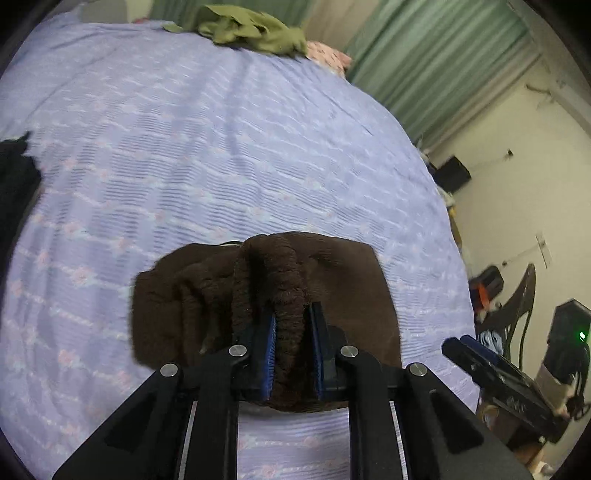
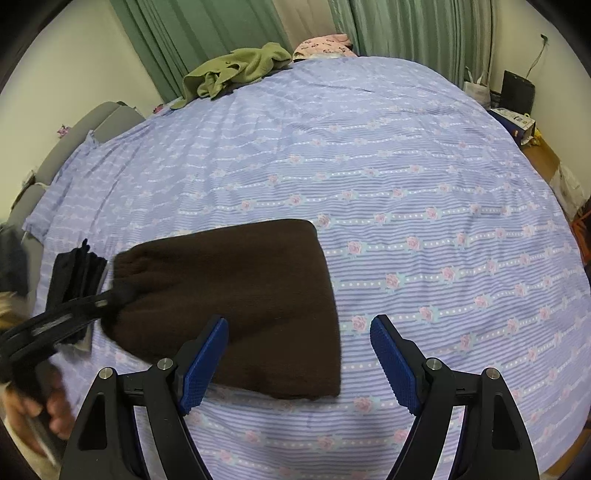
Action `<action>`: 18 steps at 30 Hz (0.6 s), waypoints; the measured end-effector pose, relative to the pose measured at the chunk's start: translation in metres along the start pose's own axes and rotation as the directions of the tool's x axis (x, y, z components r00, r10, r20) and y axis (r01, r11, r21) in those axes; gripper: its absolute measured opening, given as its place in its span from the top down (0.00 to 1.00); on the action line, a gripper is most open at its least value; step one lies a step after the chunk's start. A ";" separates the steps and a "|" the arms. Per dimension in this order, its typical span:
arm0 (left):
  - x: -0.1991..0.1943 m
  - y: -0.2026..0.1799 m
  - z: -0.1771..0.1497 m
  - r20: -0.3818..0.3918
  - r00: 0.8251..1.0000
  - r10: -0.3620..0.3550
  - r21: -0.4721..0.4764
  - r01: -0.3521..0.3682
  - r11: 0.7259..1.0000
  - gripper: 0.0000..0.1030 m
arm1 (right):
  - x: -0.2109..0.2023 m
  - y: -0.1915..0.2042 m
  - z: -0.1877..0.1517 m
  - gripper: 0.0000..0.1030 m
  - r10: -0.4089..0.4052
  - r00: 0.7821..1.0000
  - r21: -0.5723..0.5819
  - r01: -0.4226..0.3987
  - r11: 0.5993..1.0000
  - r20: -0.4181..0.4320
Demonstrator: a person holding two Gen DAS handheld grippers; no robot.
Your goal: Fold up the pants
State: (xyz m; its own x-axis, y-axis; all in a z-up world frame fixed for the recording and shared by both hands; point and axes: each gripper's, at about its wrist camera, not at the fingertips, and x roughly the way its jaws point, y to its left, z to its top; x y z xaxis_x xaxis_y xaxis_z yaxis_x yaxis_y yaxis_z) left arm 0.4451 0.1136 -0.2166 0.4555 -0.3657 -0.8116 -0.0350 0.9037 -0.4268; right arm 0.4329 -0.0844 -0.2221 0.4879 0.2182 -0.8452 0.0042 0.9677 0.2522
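Folded dark brown pants (image 2: 240,295) lie on the lilac flowered bedspread (image 2: 424,184). In the left wrist view the brown pants (image 1: 351,280) are bunched into a raised ridge at their near edge. My left gripper (image 1: 291,314) is shut on that ridge, with both blue pads pressed on the fabric. From the right wrist view the left gripper (image 2: 107,299) grips the pants' left end, where the cloth is gathered. My right gripper (image 2: 299,325) hangs open over the pants' near right corner. Its left pad is over the cloth and its right pad over bare bedspread, with nothing held.
An olive garment (image 2: 236,70) and a pink cloth (image 2: 325,42) lie at the bed's far end, before green curtains (image 2: 207,33). A black garment (image 2: 75,273) lies left of the pants. A hand (image 2: 55,406) holds the left gripper. Boxes and bags (image 2: 517,122) stand beyond the bed's right edge.
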 end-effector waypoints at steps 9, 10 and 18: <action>0.020 0.051 -0.021 -0.050 0.988 0.147 -0.074 -0.150 0.986 0.80 | 0.020 0.021 -0.009 0.22 0.011 0.999 -0.054 -0.014 0.998 -0.052; 0.021 0.056 -0.023 -0.055 0.986 0.156 -0.080 -0.160 0.984 0.79 | 0.022 0.023 -0.011 0.22 0.014 0.998 -0.062 -0.017 0.998 -0.060; 0.040 0.082 -0.035 -0.122 0.988 0.092 -0.195 -0.114 0.974 0.44 | 0.030 0.026 -0.016 0.22 0.007 0.996 -0.080 -0.014 0.997 -0.091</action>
State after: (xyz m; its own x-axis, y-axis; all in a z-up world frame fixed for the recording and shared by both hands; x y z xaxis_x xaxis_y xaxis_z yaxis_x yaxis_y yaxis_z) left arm 0.4291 0.1652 -0.2985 0.3388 -0.3056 -0.8898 -0.2594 0.8788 -0.4006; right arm 0.4337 -0.0503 -0.2489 0.4067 0.2354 -0.8827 -0.0722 0.9715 0.2258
